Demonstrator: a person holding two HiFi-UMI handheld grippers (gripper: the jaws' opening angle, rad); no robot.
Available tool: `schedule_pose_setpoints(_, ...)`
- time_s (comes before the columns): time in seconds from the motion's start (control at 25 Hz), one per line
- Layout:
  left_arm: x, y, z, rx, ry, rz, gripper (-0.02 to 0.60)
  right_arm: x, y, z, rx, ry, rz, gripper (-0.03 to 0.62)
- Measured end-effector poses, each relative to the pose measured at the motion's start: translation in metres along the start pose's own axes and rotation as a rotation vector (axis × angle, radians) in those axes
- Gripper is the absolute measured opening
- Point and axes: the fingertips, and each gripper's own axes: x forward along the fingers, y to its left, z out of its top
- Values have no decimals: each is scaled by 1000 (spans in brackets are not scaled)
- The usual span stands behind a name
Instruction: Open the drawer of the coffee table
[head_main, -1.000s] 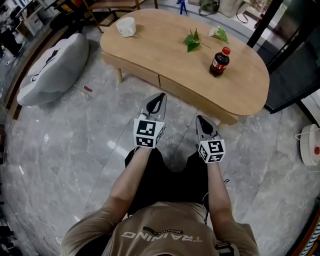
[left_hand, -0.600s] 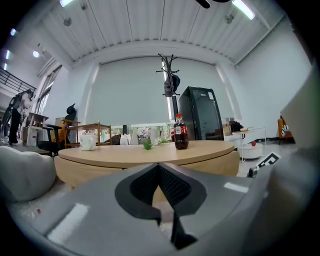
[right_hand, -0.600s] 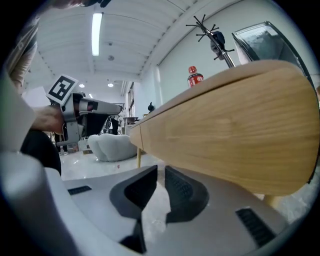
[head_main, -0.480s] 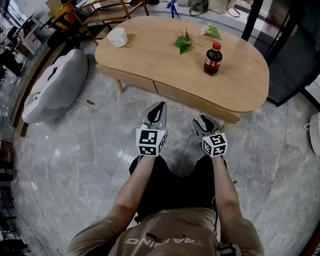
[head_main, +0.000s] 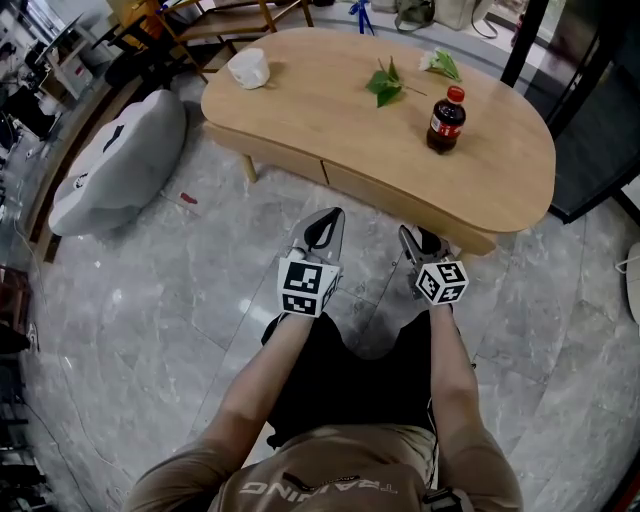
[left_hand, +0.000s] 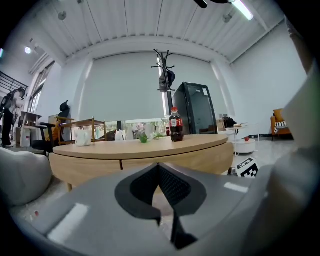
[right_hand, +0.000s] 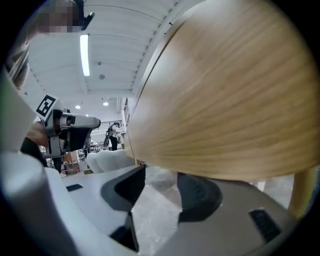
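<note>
Marble floor (head_main: 150, 300); coffee table drawer (head_main: 390, 196) faces person (head_main: 340, 470), long axis left-right.

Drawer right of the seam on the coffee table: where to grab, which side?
No handle or knob shows on the drawer front; it is a plain curved panel. Likely best: hook its lower edge from the front, coming in low, one jaw underneath.

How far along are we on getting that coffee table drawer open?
Nothing done: the drawer front sits flush in the coffee table. In hand: the right gripper, jaws just opened with nothing between them, is close to the table's front edge. Remaining: take hold and pull it out.
</note>
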Motion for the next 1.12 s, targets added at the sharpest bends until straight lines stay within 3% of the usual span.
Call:
schedule_pose_setpoints(0.32, 3, -16, -2, 23, 14, -67, 6, 7, 1, 8, 123, -100, 22, 172)
schedule_pose_setpoints(0.72, 0, -5, -7, -6, 27, -60, 6, 8, -11, 12, 106, -102, 69, 172)
schedule_pose_setpoints(1.12, -8, -9, -4, 12, 42, -83, 6, 6, -1, 16, 196, -130, 124, 170)
